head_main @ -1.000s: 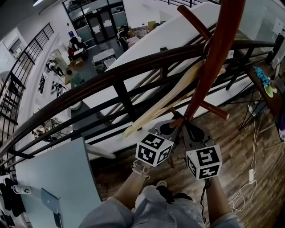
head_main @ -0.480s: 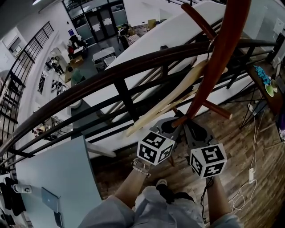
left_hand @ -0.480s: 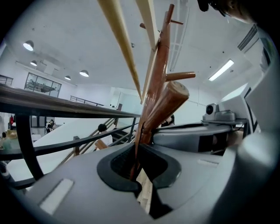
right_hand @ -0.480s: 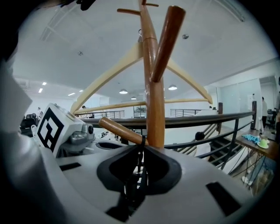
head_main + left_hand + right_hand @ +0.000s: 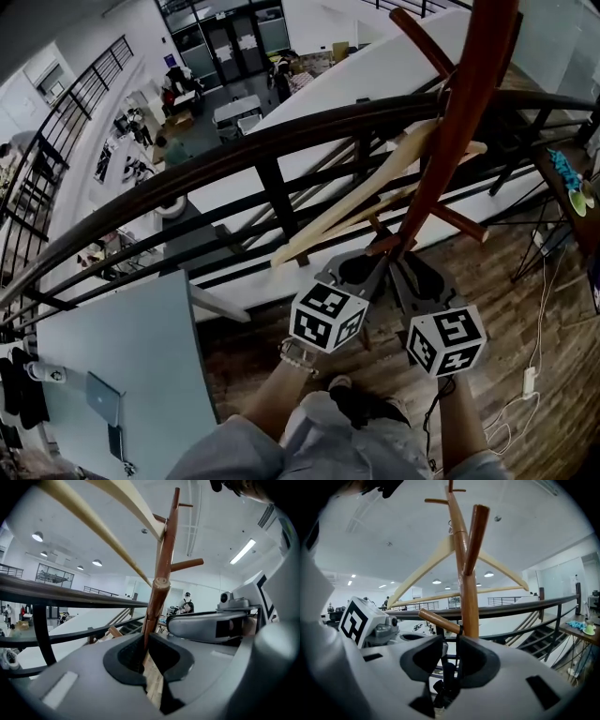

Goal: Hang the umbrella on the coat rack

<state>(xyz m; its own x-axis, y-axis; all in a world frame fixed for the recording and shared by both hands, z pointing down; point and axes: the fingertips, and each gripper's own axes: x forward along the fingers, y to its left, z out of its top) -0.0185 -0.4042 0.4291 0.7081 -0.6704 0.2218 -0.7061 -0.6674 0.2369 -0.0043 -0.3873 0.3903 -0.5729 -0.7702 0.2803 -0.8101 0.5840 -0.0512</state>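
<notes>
The right gripper is pinching its fingers narrow on the strap of the dark umbrella. The umbrella is dangling below them, with the loop seemingly sitting over the lower peg of the coat rack, close to the pole. The left gripper is hovering alongside, its fingers nearly together and holding nothing. If the right fingers are pulling back before letting go, they are likely dragging the loop off the peg's tip, dropping the umbrella or rocking the rack.
</notes>
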